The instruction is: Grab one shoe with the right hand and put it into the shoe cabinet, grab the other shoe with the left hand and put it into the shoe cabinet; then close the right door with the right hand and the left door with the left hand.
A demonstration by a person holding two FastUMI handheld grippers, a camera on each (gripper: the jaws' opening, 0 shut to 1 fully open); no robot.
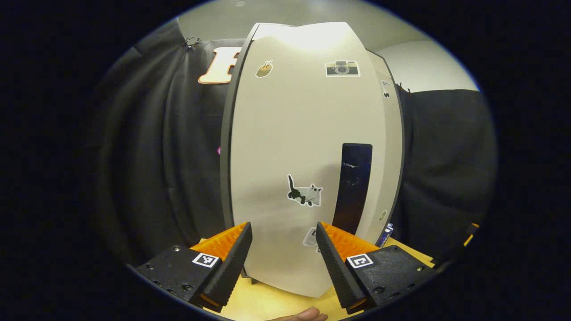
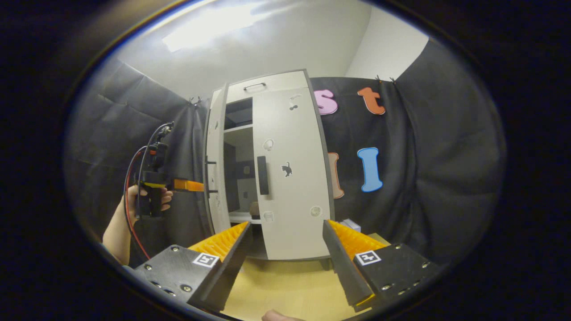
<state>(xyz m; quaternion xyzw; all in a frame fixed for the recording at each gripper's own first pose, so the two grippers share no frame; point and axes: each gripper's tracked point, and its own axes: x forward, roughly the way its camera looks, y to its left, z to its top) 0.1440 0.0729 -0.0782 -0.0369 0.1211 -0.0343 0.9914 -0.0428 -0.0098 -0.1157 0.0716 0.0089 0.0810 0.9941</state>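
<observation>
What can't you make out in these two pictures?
- Shoes: right gripper view, the closed right door and half-open left door hide most shelves; one small dim shape could be a shoe.
- Left gripper: right gripper view, too small to judge its fingers.

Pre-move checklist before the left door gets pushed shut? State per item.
1. Right door shut: ok, it looks flush with the cabinet front.
2. Left door not yet shut: ok, it stands ajar, with the interior showing between the doors.
3. Left gripper at the left door: ok, in the right gripper view it sits against the door's outer face.
4. Left gripper empty and open: ok, its fingers are spread with the door panel ahead.
5. Right gripper out of the way: ok, open, empty and back from the cabinet.
6. Shoes inside: cannot tell, only a small dark shape shows on the shelf.
</observation>
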